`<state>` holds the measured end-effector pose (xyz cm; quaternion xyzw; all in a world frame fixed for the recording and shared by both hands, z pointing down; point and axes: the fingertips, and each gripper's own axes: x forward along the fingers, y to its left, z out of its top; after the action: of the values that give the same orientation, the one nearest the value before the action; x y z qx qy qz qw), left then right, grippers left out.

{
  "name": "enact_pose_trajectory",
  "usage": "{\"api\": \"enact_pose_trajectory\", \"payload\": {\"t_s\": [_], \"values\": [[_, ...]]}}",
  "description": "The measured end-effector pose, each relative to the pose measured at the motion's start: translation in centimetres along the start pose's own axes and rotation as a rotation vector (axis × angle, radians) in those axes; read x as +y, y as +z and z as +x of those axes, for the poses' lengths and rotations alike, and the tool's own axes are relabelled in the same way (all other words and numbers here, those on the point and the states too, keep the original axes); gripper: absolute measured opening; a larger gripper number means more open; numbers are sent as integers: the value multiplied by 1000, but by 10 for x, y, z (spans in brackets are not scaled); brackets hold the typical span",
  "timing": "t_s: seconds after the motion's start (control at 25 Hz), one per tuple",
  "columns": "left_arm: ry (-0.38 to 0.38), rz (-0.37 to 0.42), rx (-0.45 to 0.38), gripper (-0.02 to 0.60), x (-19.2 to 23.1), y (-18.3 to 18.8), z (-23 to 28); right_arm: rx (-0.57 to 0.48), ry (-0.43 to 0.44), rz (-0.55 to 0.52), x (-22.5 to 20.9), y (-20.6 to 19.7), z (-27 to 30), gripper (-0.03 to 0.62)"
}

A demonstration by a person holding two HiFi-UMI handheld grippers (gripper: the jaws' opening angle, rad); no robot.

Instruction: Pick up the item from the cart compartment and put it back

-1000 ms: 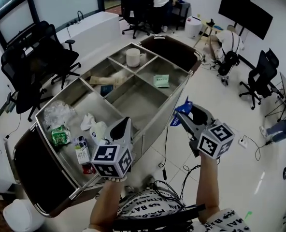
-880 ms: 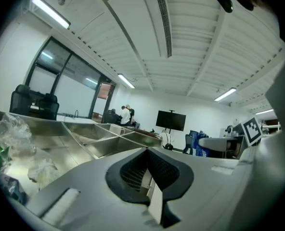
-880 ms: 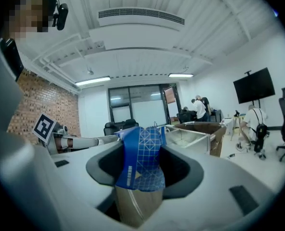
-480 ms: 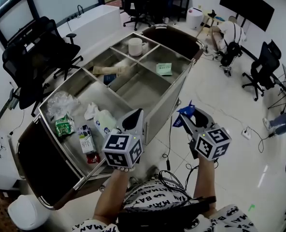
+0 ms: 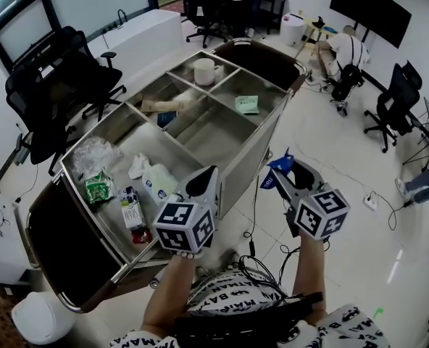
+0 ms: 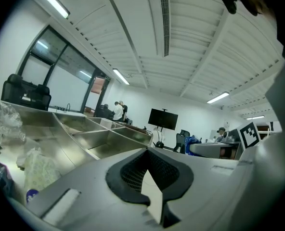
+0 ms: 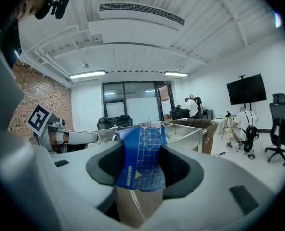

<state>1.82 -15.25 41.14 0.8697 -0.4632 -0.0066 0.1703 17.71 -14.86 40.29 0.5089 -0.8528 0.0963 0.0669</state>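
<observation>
Office floor, tiled; steel cart point(image 5: 252, 156), several compartments. Right gripper point(image 5: 278, 174): fingers partly closed, clamped on blue packet point(image 7: 142, 159), held just outside cart's near side. Left gripper point(image 5: 203, 180): fingers pressed together, empty, at cart's near edge.

Blue grid-print packet point(image 7: 141, 155) upright, clamped in right gripper point(image 5: 282, 175).
</observation>
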Motion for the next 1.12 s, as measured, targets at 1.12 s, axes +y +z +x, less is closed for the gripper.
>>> {"api": "enact_pose_trajectory", "payload": {"t_s": [1.12], "values": [[93, 9, -15, 0, 23, 10, -15, 6, 68, -62, 7, 12, 24, 225]]}}
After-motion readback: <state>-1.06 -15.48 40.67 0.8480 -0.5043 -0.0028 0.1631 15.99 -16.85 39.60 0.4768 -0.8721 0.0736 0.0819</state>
